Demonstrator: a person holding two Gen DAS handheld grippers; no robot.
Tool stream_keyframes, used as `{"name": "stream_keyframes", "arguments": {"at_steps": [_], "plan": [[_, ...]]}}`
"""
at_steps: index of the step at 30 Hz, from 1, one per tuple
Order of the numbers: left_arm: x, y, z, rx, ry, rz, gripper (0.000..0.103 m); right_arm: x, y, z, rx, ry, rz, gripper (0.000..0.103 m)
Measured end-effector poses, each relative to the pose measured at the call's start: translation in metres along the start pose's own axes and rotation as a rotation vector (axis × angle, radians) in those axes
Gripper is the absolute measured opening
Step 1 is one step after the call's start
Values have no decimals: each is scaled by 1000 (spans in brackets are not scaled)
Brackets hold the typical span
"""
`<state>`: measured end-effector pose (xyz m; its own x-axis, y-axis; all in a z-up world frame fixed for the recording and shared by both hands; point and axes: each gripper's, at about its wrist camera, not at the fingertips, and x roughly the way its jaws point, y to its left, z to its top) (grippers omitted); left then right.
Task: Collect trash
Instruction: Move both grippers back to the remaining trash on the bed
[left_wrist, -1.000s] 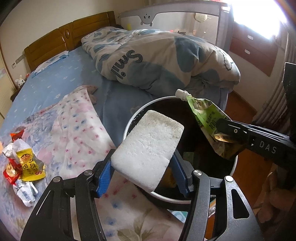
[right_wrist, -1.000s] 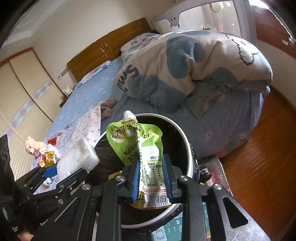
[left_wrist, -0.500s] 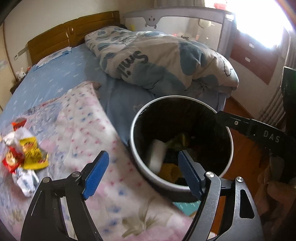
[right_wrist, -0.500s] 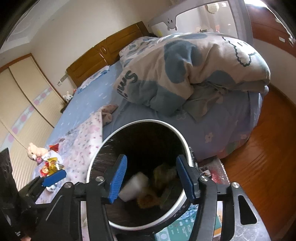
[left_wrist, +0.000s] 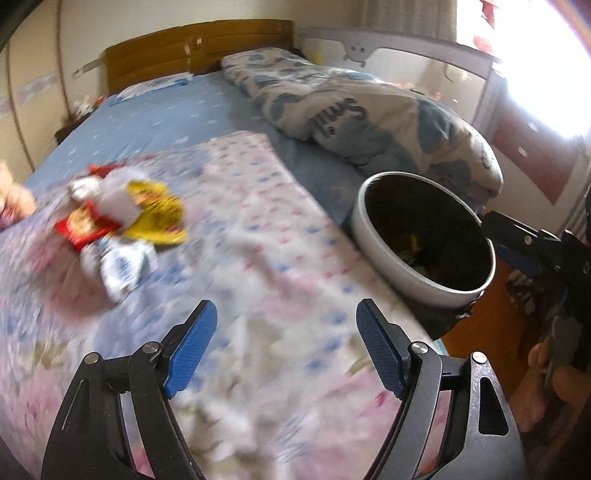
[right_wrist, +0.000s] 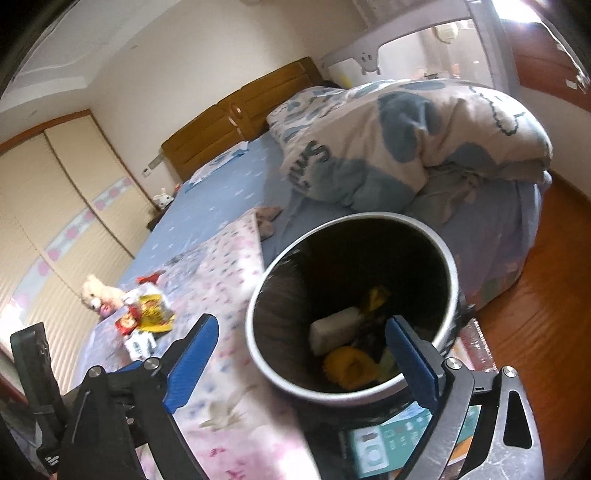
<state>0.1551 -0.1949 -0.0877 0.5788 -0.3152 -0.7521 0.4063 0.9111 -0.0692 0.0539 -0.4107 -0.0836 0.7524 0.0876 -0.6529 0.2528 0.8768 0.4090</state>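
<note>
Trash is in two places. Some is already down in the bin (right_wrist: 354, 314), which stands beside the bed (left_wrist: 177, 122): a white foam block (right_wrist: 334, 328), something yellow (right_wrist: 349, 367) and a few dark bits. More is not picked up yet. A little pile of wrappers (left_wrist: 122, 218) lies on the flowery blanket (left_wrist: 258, 258) on the bed, well apart from the bin. The pile has a yellow bag, a red pack and a white one, all a bit blurry.

The left claw (left_wrist: 284, 336) is wide and holds nothing. It hangs over the blanket, and the pile is up ahead to its left. The right claw (right_wrist: 306, 354) is wide and holds nothing too. It is over the bin's edge.

So the job looks partly done. I think the wrappers need grabbing next.
</note>
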Motion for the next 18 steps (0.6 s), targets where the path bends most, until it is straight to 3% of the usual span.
{"name": "stream_keyframes", "arguments": {"at_steps": [18], "plan": [[-37,114,-39,-192,-31,120,80,36,103,-40,-159,80,110,94]]}}
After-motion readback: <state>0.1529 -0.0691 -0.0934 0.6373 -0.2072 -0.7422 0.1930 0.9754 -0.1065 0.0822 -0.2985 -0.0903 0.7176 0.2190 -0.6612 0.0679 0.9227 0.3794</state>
